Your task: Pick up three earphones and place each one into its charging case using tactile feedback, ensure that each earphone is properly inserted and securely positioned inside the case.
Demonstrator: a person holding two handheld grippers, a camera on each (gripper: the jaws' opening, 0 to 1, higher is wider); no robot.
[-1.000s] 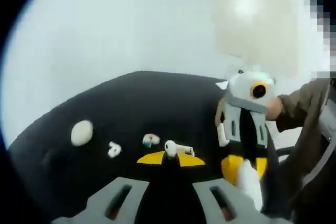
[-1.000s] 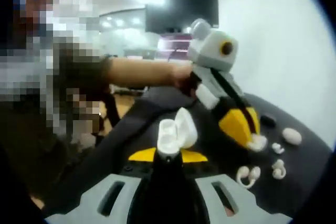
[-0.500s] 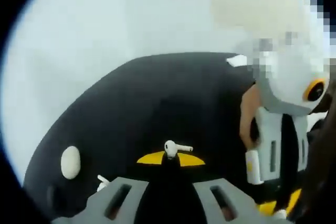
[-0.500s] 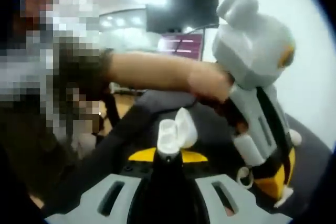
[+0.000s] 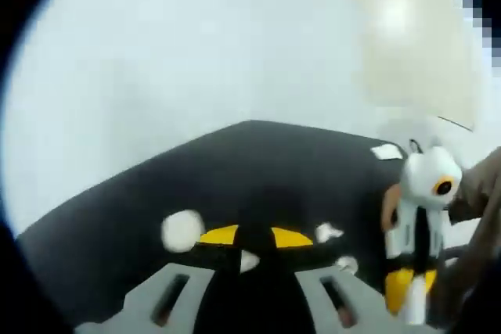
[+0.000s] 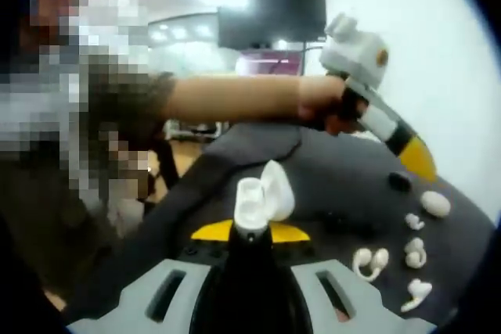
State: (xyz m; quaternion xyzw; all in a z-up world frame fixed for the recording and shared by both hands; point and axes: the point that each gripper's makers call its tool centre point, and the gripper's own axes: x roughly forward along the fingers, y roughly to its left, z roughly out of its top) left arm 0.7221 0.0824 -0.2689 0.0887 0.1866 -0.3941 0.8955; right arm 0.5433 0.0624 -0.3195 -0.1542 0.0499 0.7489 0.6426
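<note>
Left gripper view, blurred: on the black table (image 5: 94, 240), a closed white oval case (image 5: 182, 230) lay left of centre. The left gripper (image 5: 254, 236) sat at bottom centre; whether its jaws were parted or clamped could not be told. Two earphones (image 5: 327, 232) lay just right of it.

Right gripper view: the right gripper (image 6: 250, 232) was clamped on an open charging case (image 6: 262, 197) at centre, lid up. More loose earphones, including a hooked pair (image 6: 369, 260), lay at lower right.

Handling, as a judgement: each earphone is likely light, rigid, smooth and prone to slipping. Grip across the body or stem with light pressure, leaving the seating end free, and press only until it seats.
</note>
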